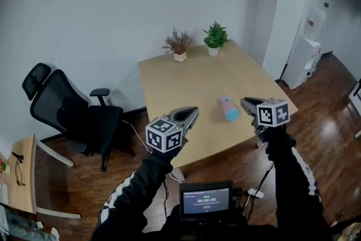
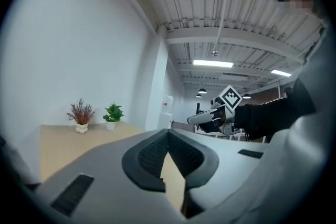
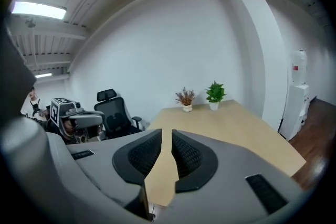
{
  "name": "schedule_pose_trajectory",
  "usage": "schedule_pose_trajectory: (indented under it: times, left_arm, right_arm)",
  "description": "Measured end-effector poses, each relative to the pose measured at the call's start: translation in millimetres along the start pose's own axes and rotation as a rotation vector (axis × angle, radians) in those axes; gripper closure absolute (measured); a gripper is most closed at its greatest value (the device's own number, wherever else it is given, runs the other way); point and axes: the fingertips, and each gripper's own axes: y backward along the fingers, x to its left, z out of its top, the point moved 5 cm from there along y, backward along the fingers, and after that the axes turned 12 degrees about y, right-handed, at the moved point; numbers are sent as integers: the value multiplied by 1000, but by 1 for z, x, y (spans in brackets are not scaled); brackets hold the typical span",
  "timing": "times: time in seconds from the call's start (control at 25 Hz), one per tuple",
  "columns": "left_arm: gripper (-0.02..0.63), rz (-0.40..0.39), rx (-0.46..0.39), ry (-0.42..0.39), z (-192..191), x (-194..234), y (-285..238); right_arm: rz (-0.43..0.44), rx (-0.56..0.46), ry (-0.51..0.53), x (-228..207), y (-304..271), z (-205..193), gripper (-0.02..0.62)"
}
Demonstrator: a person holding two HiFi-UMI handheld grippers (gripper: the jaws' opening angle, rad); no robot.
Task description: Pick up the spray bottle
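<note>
While the spray bottle (image 1: 228, 109) lies on its side on the table (image 1: 186, 73), both grippers hang in the air near it. Nothing blocks the way. Two potted plants (image 1: 179, 45) stand at the far end, and a black chair (image 1: 73, 113) is on the left. The left gripper (image 1: 192, 113) is pinched shut and empty. The right gripper (image 1: 243, 102) is a crack apart and empty. Only the head view shows the bottle.
</note>
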Motion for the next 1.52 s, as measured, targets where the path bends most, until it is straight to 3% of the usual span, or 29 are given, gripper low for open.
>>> schedule_pose_trajectory:
  times: [0.16,0.2,0.24,0.28,0.48,0.6,0.68,0.84,0.92,1.16,1.32,1.52]
  left_arm:
    - [606,-40,16,34,18,89,-37]
    - [606,-41,27,46,23,107,-47]
    - [606,-39,39,62,27,123,-58]
    - [606,-39,49,81,31,135,-69]
    - [606,-33,87,111,33,178,-132]
    - [604,8,99,136,31,200,-179]
    - [604,48,110,158,28,212,-207]
    - [589,145,148,204,9,231,-270]
    - [589,197,155,231,-4,242,-294]
    - [546,341,216,323,-52,289,-328]
    - [546,364,253,376,-82,319,-340]
    - [546,338,302,385,-97,341,-345]
  right_arm:
    - [-51,49,-15,-39,-86,11,558]
    - [-48,63,-27,-50,-104,15,541]
    - [-40,85,-38,-61,-121,18,477]
    - [-31,112,-46,-72,-137,18,453]
    - [3,236,-74,-133,-204,-4,453]
    - [55,337,-56,-174,-241,-27,451]
    - [84,411,-39,-197,-261,-44,364]
    - [134,536,-25,-244,-295,-88,364]
    - [158,586,-24,-262,-309,-109,293]
    - [195,684,-142,-280,-354,-154,238]
    - [156,737,-139,-283,-375,-174,238]
    - [101,797,-157,-281,-389,-193,238]
